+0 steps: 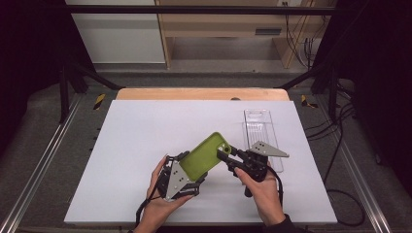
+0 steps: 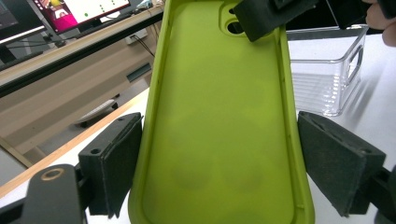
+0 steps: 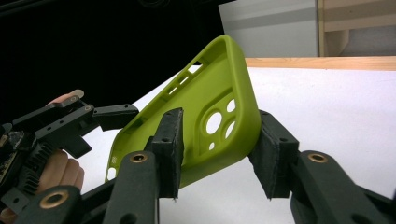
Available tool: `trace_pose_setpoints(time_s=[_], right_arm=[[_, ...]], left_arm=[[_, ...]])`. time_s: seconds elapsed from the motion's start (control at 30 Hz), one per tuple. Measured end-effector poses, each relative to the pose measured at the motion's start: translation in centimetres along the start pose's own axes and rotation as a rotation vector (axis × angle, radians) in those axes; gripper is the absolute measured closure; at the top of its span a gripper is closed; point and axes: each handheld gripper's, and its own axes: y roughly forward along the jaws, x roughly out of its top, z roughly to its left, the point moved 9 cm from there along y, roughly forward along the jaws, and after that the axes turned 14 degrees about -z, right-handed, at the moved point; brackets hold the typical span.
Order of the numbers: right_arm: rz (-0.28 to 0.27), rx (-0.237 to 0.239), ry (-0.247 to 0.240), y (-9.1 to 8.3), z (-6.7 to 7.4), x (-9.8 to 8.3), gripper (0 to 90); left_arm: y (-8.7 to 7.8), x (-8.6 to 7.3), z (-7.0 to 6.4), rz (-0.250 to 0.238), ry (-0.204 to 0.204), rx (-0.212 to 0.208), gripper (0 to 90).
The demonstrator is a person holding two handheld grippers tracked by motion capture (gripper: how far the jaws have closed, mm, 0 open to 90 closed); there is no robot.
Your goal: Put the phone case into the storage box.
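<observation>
Green phone case (image 1: 206, 154): left gripper (image 2: 219, 163) clamps its long sides; right gripper (image 3: 219, 154) pinches the camera corner. Seat both pads squarely before pulling.

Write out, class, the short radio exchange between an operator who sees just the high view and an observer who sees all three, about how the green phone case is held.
Operator: From above, the green phone case hangs over the table between two grippers. How does the right gripper hold it?
Observer: One pad presses the inside of the camera end and the other presses the back, beside the round lens holes.
Operator: And the left gripper?
Observer: Its pads sit against the two long edges, near the plain end.
</observation>
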Motion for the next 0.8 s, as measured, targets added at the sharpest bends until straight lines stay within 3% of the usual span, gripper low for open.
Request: trace_pose_setpoints(time_s=[0.4, 0.8], right_arm=[[-0.013, -0.028, -0.042, 0.7, 0.5, -0.1, 66.6], [-0.024, -0.068, -0.070, 2.1, 1.6, 1.0, 68.3]], left_arm=[[0.0, -1.2, 0.5, 0.043, -0.006, 0.009, 16.2], [-0.2, -1.0, 1.4, 0.034, -0.037, 0.071, 16.2]])
